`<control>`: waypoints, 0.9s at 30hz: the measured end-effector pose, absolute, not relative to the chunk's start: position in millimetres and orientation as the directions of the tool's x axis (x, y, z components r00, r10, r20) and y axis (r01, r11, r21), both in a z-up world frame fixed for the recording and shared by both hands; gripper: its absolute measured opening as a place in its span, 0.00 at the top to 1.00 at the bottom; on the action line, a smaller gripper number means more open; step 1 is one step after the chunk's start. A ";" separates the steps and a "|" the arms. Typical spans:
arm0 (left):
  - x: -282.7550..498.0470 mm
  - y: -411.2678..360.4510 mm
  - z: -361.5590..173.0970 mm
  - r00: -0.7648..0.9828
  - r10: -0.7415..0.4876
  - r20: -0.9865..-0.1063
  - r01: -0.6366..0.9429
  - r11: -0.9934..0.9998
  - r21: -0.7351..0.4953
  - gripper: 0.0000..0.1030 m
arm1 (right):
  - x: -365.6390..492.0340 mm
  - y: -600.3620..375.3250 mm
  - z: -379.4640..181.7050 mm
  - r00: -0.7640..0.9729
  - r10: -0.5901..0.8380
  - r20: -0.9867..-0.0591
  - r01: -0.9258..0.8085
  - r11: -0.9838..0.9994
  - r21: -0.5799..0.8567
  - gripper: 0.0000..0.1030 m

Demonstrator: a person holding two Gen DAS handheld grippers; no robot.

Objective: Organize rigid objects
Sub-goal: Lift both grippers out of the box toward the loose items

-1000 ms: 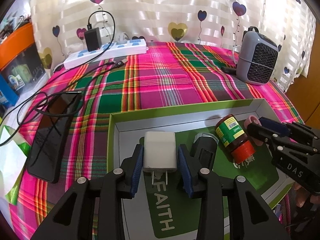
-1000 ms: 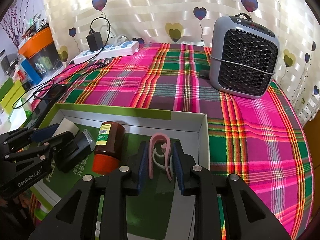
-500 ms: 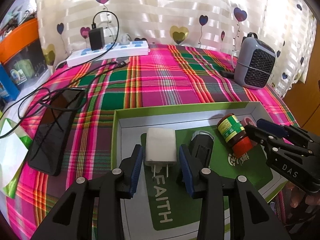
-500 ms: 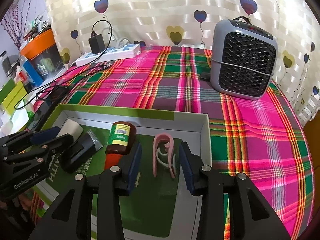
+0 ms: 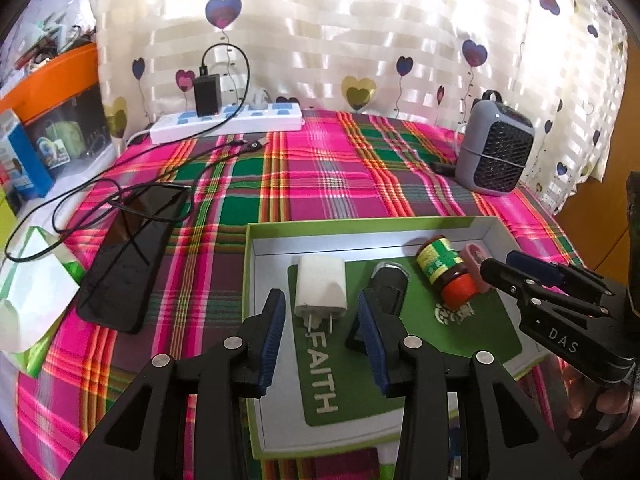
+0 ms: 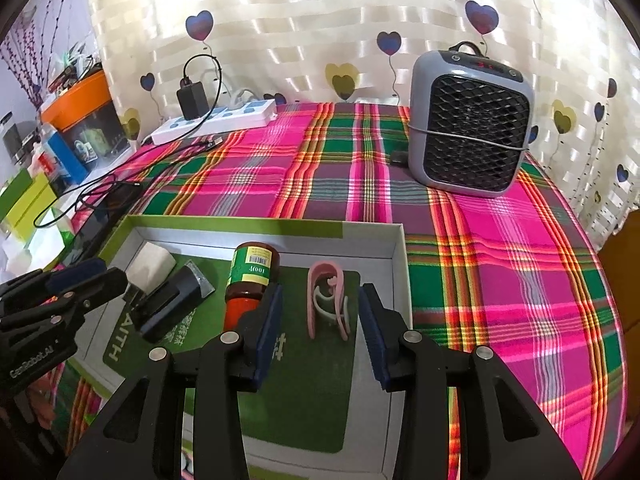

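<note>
Inside the green-rimmed box (image 5: 256,280) on the plaid-covered tabletop (image 5: 320,184) lie, left to right, a white charger (image 5: 321,286), a black device (image 5: 386,288), a red-capped bottle (image 5: 442,270) and a pink clip (image 6: 328,300). Left gripper (image 5: 322,340) hovers just near of the charger, fingers spread wide and holding nothing. Right gripper (image 6: 320,332) likewise stands wide open and empty, its fingers flanking the clip without touching it.

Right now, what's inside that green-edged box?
Four things lie in the box: a white charger, a black device, a brown bottle on its side, and a pink clip. The bottle's red cap is partly hidden behind the right jaws.
</note>
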State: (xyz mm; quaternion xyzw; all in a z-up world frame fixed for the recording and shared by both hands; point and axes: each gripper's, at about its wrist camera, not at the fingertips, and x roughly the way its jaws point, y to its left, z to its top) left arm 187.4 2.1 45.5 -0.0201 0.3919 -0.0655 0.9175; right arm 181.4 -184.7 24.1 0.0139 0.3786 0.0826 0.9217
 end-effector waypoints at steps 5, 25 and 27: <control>170.6 3.6 52.1 0.700 -0.136 -0.701 0.104 0.991 -0.088 0.64 | 169.0 -185.2 28.8 0.714 0.156 -0.682 -0.132 0.987 0.087 0.60; 102.8 13.3 59.4 0.716 -0.145 -0.682 0.100 0.989 -0.105 0.64 | 103.9 -173.6 40.5 0.743 0.163 -0.649 -0.137 0.986 0.091 0.52; 96.3 15.6 59.5 0.719 -0.152 -0.678 0.102 0.988 -0.113 0.64 | 98.3 -172.0 39.6 0.743 0.165 -0.648 -0.140 0.986 0.092 0.52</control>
